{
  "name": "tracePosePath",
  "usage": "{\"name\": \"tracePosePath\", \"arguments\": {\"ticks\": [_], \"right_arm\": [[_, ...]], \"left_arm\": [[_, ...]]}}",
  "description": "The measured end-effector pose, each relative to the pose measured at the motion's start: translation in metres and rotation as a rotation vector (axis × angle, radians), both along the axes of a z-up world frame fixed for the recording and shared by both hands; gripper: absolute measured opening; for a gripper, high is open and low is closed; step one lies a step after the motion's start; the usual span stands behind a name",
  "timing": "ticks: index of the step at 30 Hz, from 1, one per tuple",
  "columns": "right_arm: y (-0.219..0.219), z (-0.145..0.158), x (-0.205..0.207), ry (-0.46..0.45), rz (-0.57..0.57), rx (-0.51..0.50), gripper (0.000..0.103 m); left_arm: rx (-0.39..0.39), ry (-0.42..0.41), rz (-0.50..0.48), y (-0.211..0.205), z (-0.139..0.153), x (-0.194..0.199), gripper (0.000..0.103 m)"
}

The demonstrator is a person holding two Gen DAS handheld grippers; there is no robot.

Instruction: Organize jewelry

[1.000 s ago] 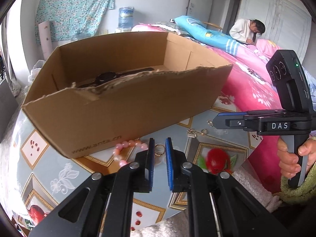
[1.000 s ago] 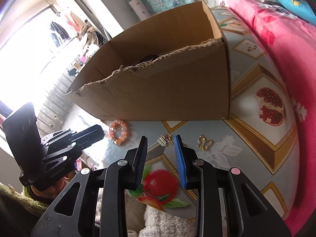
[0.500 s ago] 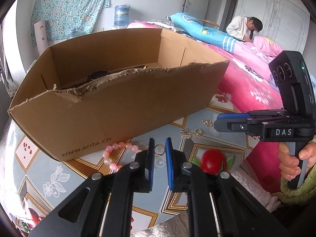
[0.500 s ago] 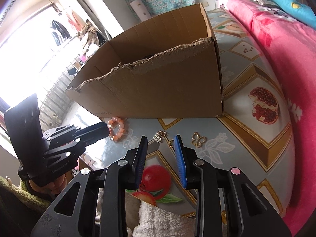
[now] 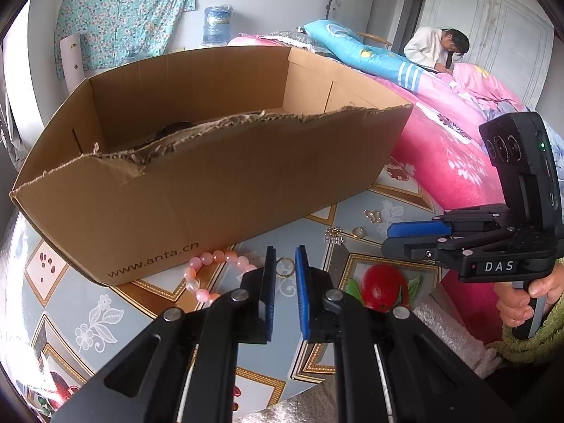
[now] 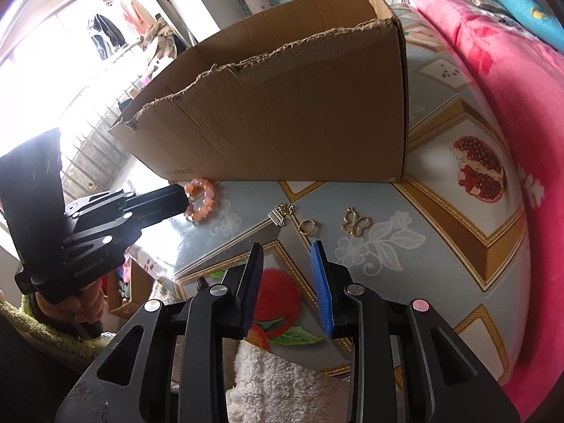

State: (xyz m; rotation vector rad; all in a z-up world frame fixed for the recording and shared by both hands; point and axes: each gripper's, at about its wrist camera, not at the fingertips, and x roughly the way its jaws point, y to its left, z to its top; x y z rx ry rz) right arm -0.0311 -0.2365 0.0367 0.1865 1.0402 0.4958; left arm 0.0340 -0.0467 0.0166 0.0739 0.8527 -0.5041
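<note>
Bright daylight, blown-out window (image 6: 42, 81) glare, strong fisheye distortion at edges.

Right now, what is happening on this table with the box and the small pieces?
A person holds two handheld grippers over a patterned table, sorting jewelry. Both the left gripper and the right gripper are open and hold nothing. A pink beaded bracelet, a thin gold ring, a small silver charm, another gold ring and a gold butterfly pendant lie on the table in front of the open brown cardboard box.
</note>
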Motion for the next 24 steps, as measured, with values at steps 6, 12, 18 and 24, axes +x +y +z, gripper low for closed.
{"name": "tracePosePath", "arguments": {"ticks": [6,12,18,24], "right_arm": [[0.0005,-0.0011,0.0019,0.003,-0.001,-0.004,0.028],[0.0,-0.0009,0.0018,0.004,-0.001,-0.002,0.028],[-0.0019,-0.0025,0.0026,0.011,-0.007,0.001,0.028],[-0.0033,-0.0043,0.0015,0.01,-0.011,-0.002,0.028]], "left_arm": [[-0.001,0.0,0.0,0.0005,0.0001,0.0001,0.011],[0.0,-0.001,0.001,0.0007,0.0003,0.0,0.01],[0.0,0.0,0.002,0.0008,0.0003,0.0,0.01],[0.006,0.004,0.006,0.0014,-0.001,0.0008,0.01]]}}
